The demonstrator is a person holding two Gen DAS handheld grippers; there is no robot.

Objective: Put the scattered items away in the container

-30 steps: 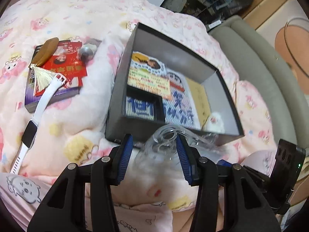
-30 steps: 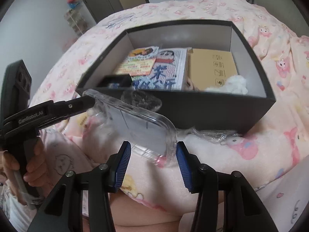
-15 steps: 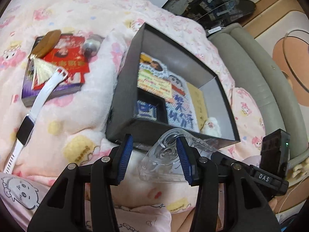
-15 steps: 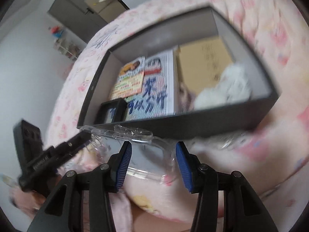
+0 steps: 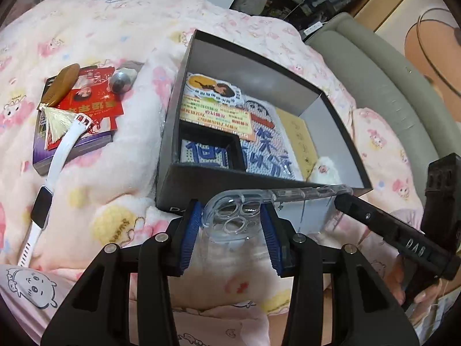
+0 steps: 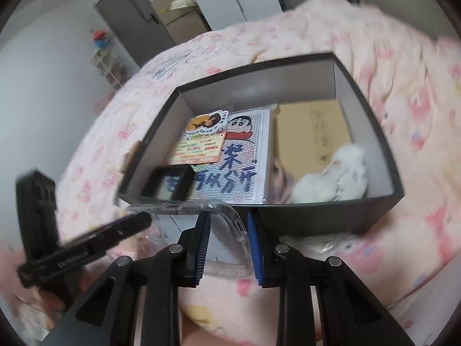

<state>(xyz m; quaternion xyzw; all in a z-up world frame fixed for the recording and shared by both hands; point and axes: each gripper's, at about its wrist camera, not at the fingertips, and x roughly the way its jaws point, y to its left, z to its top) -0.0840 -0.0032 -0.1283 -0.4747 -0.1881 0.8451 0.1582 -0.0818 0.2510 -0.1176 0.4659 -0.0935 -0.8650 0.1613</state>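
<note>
A clear phone case (image 5: 239,216) (image 6: 230,222) is held level just in front of the near wall of the black box (image 5: 201,181) (image 6: 331,213). My left gripper (image 5: 230,230) is shut on its camera end. My right gripper (image 6: 227,236) is shut on its other end. The box holds a cartoon card pack (image 5: 265,150), stickers, a small black frame (image 6: 170,184), a tan box (image 6: 311,129) and a white plush (image 6: 340,178). A white smartwatch (image 5: 54,167) lies on the blanket left of the box.
A red booklet (image 5: 92,106) on a purple box, a wooden comb with tassel (image 5: 60,86) and a grey round object (image 5: 121,79) lie on the pink blanket (image 5: 95,34) left of the black box. A grey sofa edge (image 5: 389,86) runs at the right.
Both grippers have raised the phone case and turned it flatter, level with the box's near rim. The right view has swung up over the box.
</note>
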